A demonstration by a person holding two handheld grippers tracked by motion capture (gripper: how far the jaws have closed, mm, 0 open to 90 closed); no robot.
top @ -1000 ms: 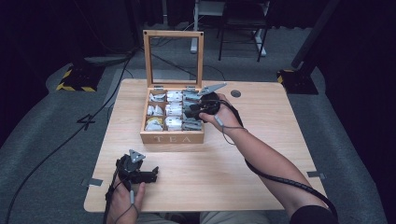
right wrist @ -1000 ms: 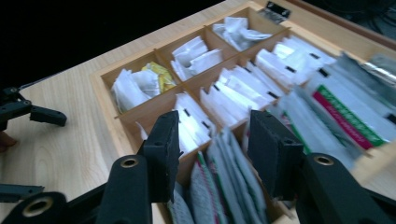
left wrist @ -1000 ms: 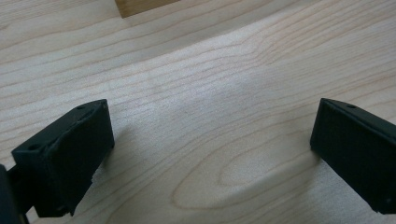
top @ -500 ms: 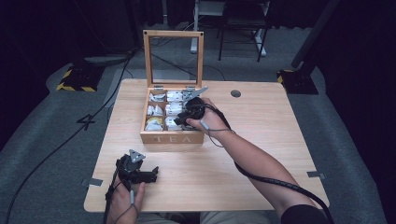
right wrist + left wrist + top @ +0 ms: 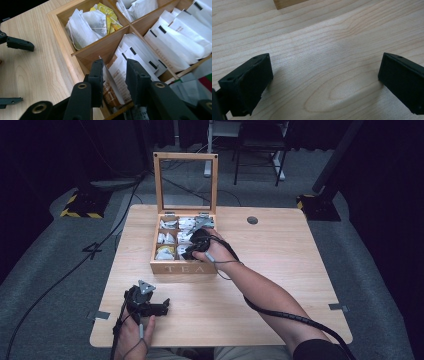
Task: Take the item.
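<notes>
My right gripper is down in the front middle compartment of the wooden tea box, jaws partly apart with a white-and-brown tea sachet standing between them; can't tell if they actually pinch it. My left gripper rests on the bare table near the front left edge, well apart from the box, jaws spread wide with nothing in them. Box lid stands upright at the back, and the neighbouring compartments hold white packets and loose tea bags.
</notes>
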